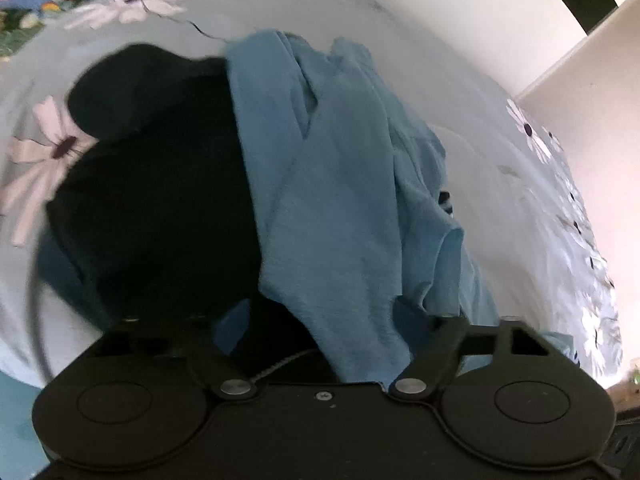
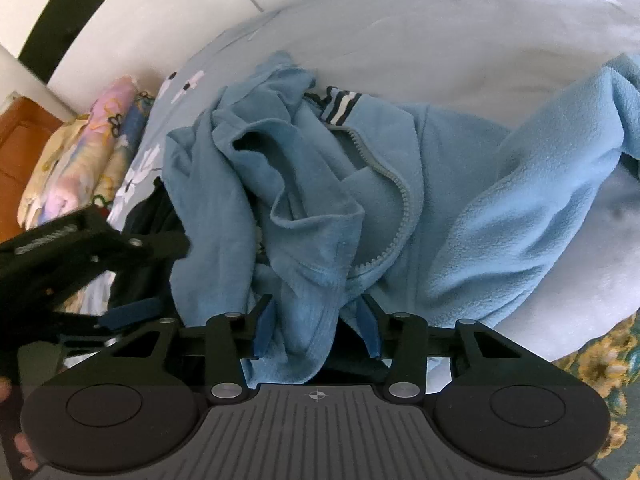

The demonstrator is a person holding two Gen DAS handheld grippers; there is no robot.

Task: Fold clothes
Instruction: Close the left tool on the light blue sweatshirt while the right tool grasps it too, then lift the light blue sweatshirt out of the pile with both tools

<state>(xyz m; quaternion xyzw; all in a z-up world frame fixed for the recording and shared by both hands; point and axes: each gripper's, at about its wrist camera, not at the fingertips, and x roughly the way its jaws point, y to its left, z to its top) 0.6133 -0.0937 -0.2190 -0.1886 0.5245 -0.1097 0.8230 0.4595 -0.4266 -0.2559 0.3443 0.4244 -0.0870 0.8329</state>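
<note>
Blue fleece jacket (image 2: 400, 184): lies crumpled on the flowered bedsheet (image 2: 440, 32), zip partly open, striped collar at the top of the heap; one sleeve reaches toward the right edge of the right wrist view.
Right gripper (image 2: 316, 332): jaws partly closed, a fold of the jacket's hem between the blue pads (image 2: 262, 330); cloth covers the pad faces, so I cannot tell whether they press it.
Left gripper (image 1: 320, 332): jaws part-way apart; blue cloth drapes over the right finger and hides its pad, only the left pad (image 1: 232, 330) shows. A grip cannot be told.
Dark garment (image 1: 152, 184): black, under and beside the jacket on its left; its shape is lost in shadow and blur.
Cut off: the left gripper (image 2: 80, 248) enters the right wrist view from the left, blurred.
Edges: white wall (image 1: 460, 8) behind the bed; folded patterned bedding (image 2: 80, 152) near the wall.
Open room: bare sheet beyond the jacket.
</note>
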